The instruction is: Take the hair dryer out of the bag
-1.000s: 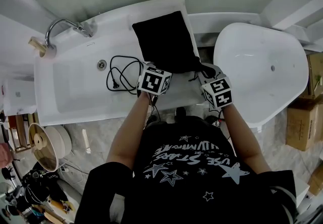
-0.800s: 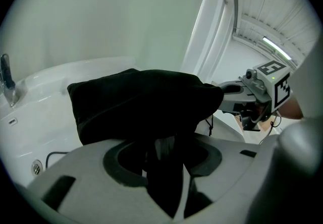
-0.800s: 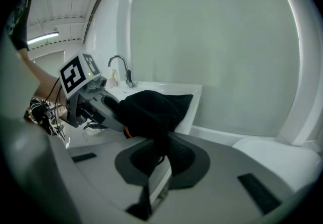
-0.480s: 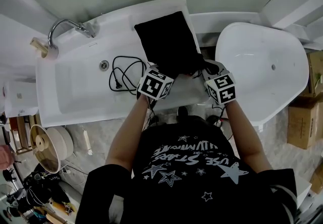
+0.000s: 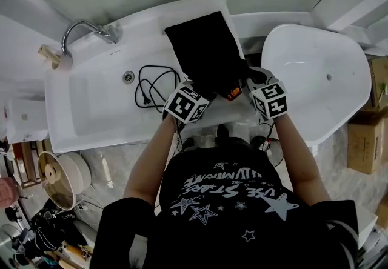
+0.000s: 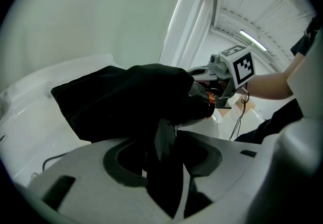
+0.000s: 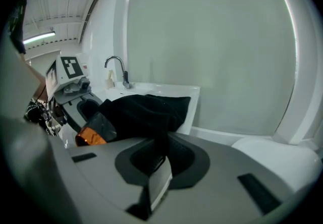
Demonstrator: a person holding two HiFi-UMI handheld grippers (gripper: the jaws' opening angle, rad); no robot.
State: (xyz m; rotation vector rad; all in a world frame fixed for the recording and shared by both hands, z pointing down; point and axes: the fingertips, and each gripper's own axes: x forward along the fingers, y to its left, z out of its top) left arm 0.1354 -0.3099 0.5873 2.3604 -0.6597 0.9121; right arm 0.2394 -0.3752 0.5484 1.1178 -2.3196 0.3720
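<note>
A black bag (image 5: 205,49) lies on the white counter (image 5: 151,19) beside the sink. At the bag's near mouth the hair dryer's orange-ringed end (image 5: 232,92) pokes out; it also shows in the left gripper view (image 6: 210,103) and the right gripper view (image 7: 91,136). My left gripper (image 5: 202,88) is shut on the bag's black bulk at its near left (image 6: 164,140). My right gripper (image 5: 252,82) is shut on a strip of the bag's fabric at the near right (image 7: 160,160). The rest of the dryer is hidden inside the bag.
A black cord (image 5: 151,83) lies coiled at the sink basin's (image 5: 91,104) right end, left of the bag. A chrome faucet (image 5: 85,28) stands at the far left. A large white tub (image 5: 321,74) sits to the right, cardboard boxes (image 5: 371,134) beyond it.
My left gripper has moved right and rolled, with the bag in it. The dryer's orange end has come into view at the bag's mouth. The right gripper has stayed put.
</note>
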